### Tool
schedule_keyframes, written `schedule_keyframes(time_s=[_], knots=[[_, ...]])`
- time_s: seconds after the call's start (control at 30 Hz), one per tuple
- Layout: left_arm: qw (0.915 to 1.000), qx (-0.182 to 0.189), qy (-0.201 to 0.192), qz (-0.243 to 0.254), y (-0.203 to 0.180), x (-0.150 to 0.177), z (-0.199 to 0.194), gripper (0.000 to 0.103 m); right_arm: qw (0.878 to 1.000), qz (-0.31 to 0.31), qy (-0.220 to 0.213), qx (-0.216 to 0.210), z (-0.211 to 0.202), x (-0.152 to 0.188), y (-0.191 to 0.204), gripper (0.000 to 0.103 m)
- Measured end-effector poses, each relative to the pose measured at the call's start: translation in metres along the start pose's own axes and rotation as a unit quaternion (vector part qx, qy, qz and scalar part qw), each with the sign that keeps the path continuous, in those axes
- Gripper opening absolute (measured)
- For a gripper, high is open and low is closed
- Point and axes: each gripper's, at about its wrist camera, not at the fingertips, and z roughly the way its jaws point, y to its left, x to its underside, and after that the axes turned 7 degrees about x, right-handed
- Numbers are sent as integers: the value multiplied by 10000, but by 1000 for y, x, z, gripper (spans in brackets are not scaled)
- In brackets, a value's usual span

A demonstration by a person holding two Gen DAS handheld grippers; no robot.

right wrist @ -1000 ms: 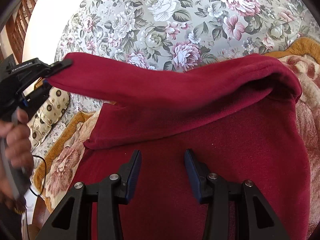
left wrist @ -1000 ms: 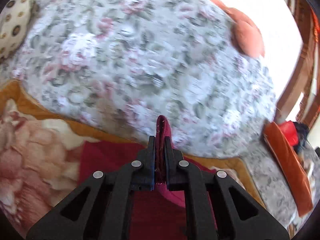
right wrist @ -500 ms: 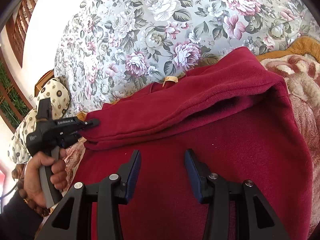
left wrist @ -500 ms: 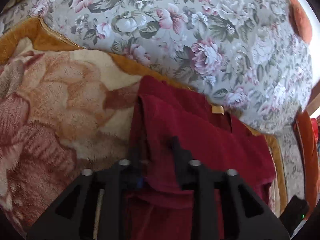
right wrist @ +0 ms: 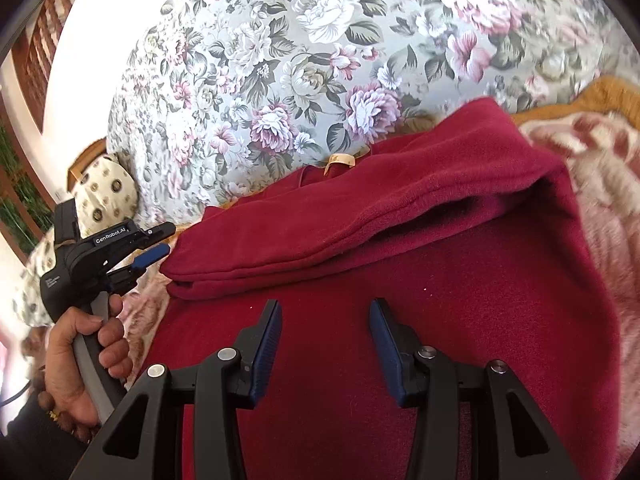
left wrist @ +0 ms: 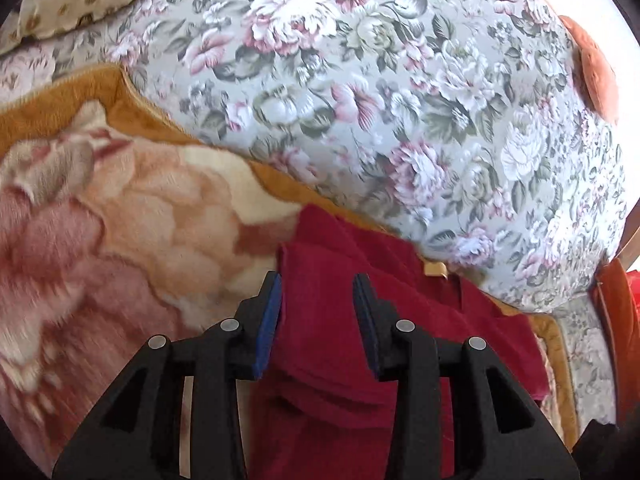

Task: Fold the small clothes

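1. A dark red garment [right wrist: 400, 280] lies spread on a plush rose-patterned blanket [left wrist: 120, 220], its far edge reaching onto the floral bedsheet [right wrist: 280, 60].
2. One sleeve [right wrist: 360, 208] is folded across the body of the garment, its cuff end pointing toward the left gripper.
3. A small tan label [right wrist: 340, 159] shows at the neckline.
4. The left gripper [left wrist: 316, 300] has its jaws apart, holding nothing; in the right wrist view it [right wrist: 154, 246] sits just beside the cuff end, apart from it.
5. A hand [right wrist: 80, 360] grasps its handle.
6. The right gripper [right wrist: 325, 328] hovers over the body of the garment, jaws wide apart and empty.
7. A spotted pillow [right wrist: 108, 196] lies beyond the left gripper.
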Motion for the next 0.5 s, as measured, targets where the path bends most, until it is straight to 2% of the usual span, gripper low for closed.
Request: schedule_keyframes(time_s=[0.07,0.13,0.23,0.27,0.33,0.4,0.43,0.47,0.5], knots=[[9998,54,-26,164,-9,14,-3,37,9997,-252,1,52,-7,-3,11,44],[9992,25,-58,388,-17,24,-1,41,9969,-737,-237,164,-21,-15,28,44],[9981,-104,-85,600,-25,32,1,41,9862,-1497,-529,473,-28,-47,41,44],[9978,-140,-146,627,-27,32,-3,41,9844,-1614,-465,528,-22,-56,38,44],[9969,-163,-240,727,-31,33,-8,41,9859,-1559,2,608,3,-72,11,44],[9960,-97,-250,852,-37,32,-11,43,9863,-1324,406,896,20,-76,-30,34],[9955,-39,-238,920,-40,32,-11,43,9869,-1143,637,939,25,-73,-57,21],[9951,-1,-238,963,-42,31,-11,43,9904,-986,653,713,23,-71,-78,11],[9950,28,-240,968,-43,29,-10,45,9936,-841,570,497,15,-68,-97,6]])
